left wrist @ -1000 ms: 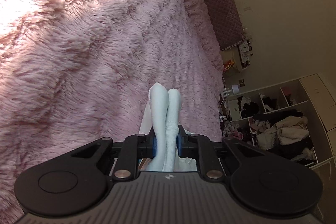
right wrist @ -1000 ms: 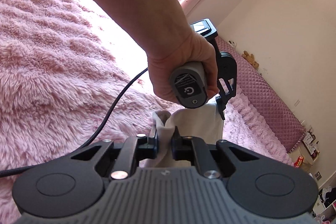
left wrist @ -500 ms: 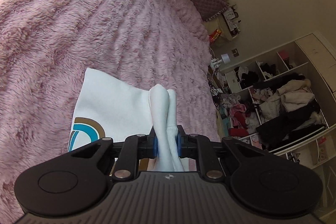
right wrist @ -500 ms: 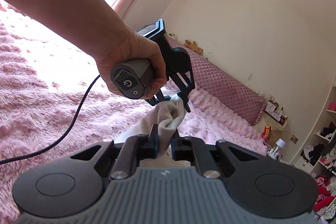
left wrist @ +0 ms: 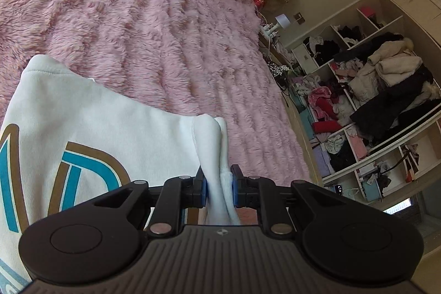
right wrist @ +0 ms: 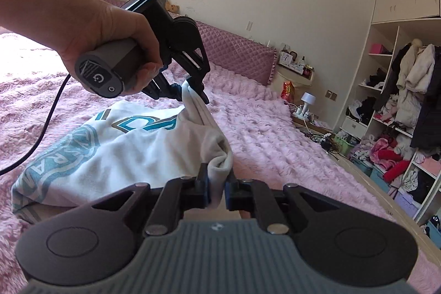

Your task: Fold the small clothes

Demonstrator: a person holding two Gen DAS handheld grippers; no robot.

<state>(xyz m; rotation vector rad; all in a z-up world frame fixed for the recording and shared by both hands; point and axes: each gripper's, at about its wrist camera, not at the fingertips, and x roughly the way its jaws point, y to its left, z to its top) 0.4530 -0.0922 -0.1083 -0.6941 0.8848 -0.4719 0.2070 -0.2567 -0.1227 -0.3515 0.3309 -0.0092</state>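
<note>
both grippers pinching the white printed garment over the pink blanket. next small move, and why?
Probably lower both hands together and lay the held edge onto the blanket. The left gripper and right gripper are each shut on a bunched corner of the white garment; its far end with the teal print already rests on the bed while the held edge hangs raised, so setting it down flat comes before any fold.

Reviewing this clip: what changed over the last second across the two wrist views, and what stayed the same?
Both grippers carried the white garment across the pink fluffy blanket. It has spread out, so its teal and gold print now shows, trailing on the blanket. Unchanged: the left gripper and the right gripper stay clamped on bunched edges of the garment, and nothing was released.
</note>
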